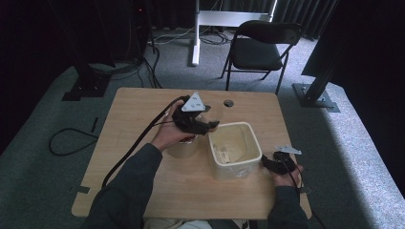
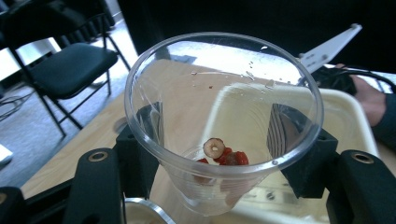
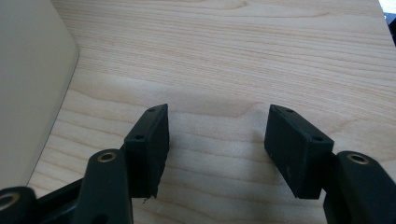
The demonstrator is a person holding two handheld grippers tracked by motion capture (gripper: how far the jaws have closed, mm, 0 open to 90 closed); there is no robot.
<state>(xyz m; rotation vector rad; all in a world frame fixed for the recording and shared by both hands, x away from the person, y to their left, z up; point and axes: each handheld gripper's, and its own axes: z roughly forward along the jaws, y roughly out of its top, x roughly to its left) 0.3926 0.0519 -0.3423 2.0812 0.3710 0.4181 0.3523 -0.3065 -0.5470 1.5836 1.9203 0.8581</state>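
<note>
Gently now: left gripper [image 2: 219, 168] jaws pinching clear cup [image 2: 224, 116], tip slowly over cream tub [image 1: 235, 149]; right gripper [image 3: 224, 154] jaws spread, idle

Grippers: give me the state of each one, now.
Left gripper: closed on the clear plastic cup, beside the cream tub.
Right gripper: open, holding nothing, above the table.

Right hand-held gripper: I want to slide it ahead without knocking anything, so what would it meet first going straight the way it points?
Probably nothing soon: past the open right hand-held gripper lies bare table. The tub stays off to its left.
</note>
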